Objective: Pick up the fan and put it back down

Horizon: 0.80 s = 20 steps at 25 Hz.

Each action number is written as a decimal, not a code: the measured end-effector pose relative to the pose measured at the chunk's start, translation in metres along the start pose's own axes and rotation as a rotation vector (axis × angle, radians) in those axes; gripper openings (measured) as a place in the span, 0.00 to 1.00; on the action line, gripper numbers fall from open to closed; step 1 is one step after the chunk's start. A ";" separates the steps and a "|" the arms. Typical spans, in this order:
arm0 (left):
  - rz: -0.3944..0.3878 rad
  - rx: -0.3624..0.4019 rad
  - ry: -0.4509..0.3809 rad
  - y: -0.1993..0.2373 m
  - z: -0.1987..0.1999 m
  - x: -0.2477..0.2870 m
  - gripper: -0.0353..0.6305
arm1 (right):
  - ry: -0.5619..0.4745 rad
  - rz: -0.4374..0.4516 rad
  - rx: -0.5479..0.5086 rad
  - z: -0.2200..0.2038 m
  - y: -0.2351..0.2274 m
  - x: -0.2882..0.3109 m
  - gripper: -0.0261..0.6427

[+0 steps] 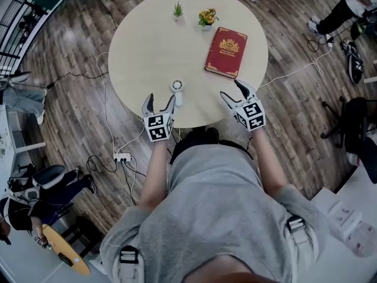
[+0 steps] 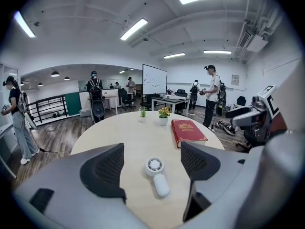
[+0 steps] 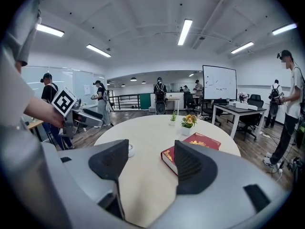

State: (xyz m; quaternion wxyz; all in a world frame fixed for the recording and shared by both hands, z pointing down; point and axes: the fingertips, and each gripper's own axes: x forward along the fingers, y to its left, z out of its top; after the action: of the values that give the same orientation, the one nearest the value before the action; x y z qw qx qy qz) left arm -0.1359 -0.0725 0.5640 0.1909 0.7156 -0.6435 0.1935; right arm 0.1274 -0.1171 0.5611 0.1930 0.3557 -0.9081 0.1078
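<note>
Left tool (image 1: 161, 100), head view: jaws wide apart, holding nothing, at the near edge of the round tabletop (image 1: 147, 46). Fan (image 1: 177, 91) lies flat just beyond them, close to that edge. Right tool (image 1: 232, 91) is likewise agape and empty at the rim; bare tabletop separates fan from book (image 1: 226, 52).

Left gripper view: fan (image 2: 155, 173) is framed between the spread jaws, untouched, handle toward the edge.

Right gripper view: only bare tabletop between the jaws; fan (image 3: 129, 150) peeks past the left jaw.
</note>
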 end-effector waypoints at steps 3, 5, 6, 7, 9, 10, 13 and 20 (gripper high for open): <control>0.008 -0.002 -0.006 -0.005 -0.002 -0.007 0.63 | -0.010 0.010 -0.005 -0.001 0.000 -0.006 0.49; 0.013 -0.002 -0.006 -0.009 -0.003 -0.009 0.63 | -0.010 0.015 -0.010 -0.003 -0.001 -0.009 0.49; 0.017 -0.003 -0.006 -0.010 -0.004 -0.010 0.63 | -0.010 0.017 -0.011 -0.005 -0.002 -0.010 0.49; 0.021 -0.003 -0.007 -0.011 -0.004 -0.011 0.63 | -0.010 0.019 -0.011 -0.006 -0.003 -0.011 0.49; 0.028 -0.003 -0.010 -0.012 -0.002 -0.013 0.63 | -0.010 0.021 -0.011 -0.008 -0.003 -0.015 0.49; 0.030 -0.001 -0.011 -0.013 -0.002 -0.016 0.63 | -0.009 0.023 -0.013 -0.009 -0.003 -0.017 0.48; 0.037 0.002 -0.012 -0.016 -0.002 -0.020 0.63 | -0.008 0.029 -0.014 -0.012 -0.003 -0.019 0.48; 0.031 0.016 -0.001 -0.025 -0.002 -0.015 0.63 | -0.006 0.032 -0.009 -0.016 -0.008 -0.020 0.48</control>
State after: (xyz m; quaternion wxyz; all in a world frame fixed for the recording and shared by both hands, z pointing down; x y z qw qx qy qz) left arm -0.1123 -0.0560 0.5572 0.1821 0.7072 -0.6529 0.2012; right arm 0.1509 -0.1058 0.5679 0.1900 0.3408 -0.9147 0.1057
